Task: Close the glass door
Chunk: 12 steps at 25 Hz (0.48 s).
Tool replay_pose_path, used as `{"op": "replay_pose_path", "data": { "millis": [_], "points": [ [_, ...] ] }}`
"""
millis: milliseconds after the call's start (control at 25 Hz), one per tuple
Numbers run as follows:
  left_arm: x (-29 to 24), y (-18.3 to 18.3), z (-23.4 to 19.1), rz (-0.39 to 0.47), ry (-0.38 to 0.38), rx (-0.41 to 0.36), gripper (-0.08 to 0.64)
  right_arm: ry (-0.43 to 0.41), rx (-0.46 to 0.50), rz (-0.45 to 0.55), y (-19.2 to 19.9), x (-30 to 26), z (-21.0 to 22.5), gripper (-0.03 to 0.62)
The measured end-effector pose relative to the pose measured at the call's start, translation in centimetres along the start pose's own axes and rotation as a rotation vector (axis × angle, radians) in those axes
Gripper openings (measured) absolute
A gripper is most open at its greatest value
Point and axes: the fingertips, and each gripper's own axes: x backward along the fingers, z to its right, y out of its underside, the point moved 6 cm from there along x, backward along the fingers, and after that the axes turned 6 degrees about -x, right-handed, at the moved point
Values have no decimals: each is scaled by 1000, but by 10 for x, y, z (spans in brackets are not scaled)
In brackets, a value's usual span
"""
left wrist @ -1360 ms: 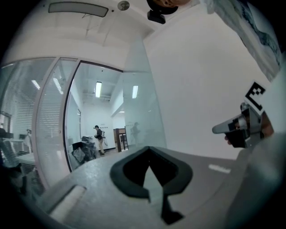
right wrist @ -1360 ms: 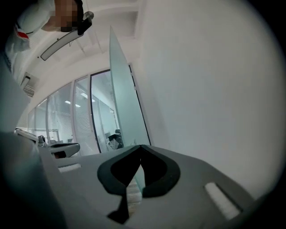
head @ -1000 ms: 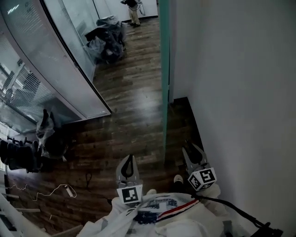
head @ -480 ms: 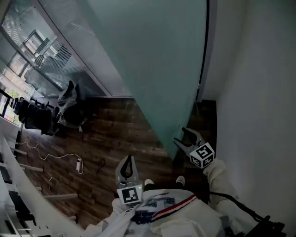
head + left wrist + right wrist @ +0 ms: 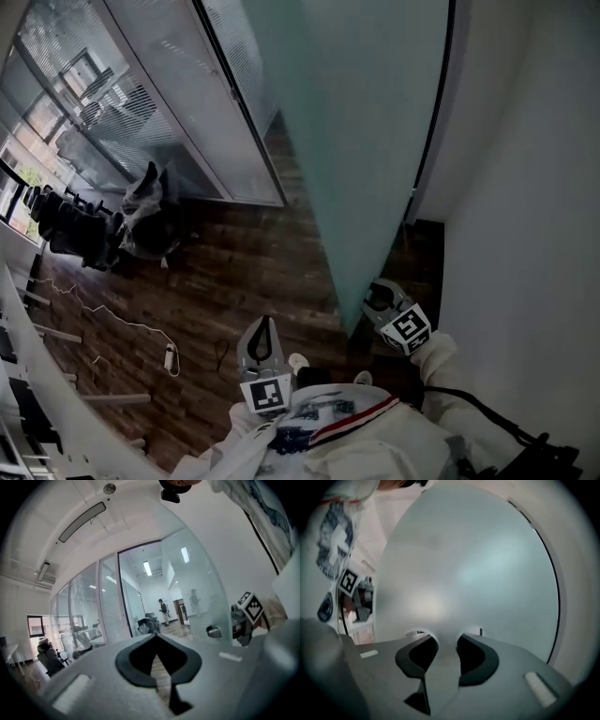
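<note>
The tall frosted glass door (image 5: 375, 141) stands partly swung out from the white wall (image 5: 534, 187) on the right. Its free edge comes down to the dark wooden plank floor (image 5: 244, 272) just in front of the person.

The right gripper (image 5: 378, 298) is at that near edge of the door, on the wall side of the pane. In the right gripper view it faces the frosted pane (image 5: 464, 564) square on. Its jaws have just been closing and now stand part-way apart, one on each side of a round pale fitting on the glass. That fitting fills the gap between them, and the pads sit against its sides. From the left gripper view a round metal door handle (image 5: 213, 631) sticks out of the pane's other face, just beside the right gripper (image 5: 236, 625).

The left gripper (image 5: 263, 339) hangs near the person's body, to the left of the door and apart from it, pointing level. Its fingers are together, tips meeting, with nothing between them (image 5: 156, 635).

Further left, a curved wall of clear glass partitions with blinds (image 5: 169, 103) runs into the distance. A row of black chairs (image 5: 66, 230) stands at its near end, and a white cable (image 5: 122, 323) trails over the floor. At the far end of the corridor, a person (image 5: 162, 611) stands.
</note>
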Motion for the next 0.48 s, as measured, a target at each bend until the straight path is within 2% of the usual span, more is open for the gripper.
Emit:
{"op": "replay_pose_path", "data": {
  "millis": [80,240,480],
  "points": [
    [-10,11,-11,23,5,11,2,-5,-16,15,12,-12,1,122],
    [-16,45,-35,39,19,22,2,-9,-8,-22,31,-34,-14,117],
    [-41,40,-70,61,46,31,2,27,-29,-33,10,-62,-9,117]
  ]
}}
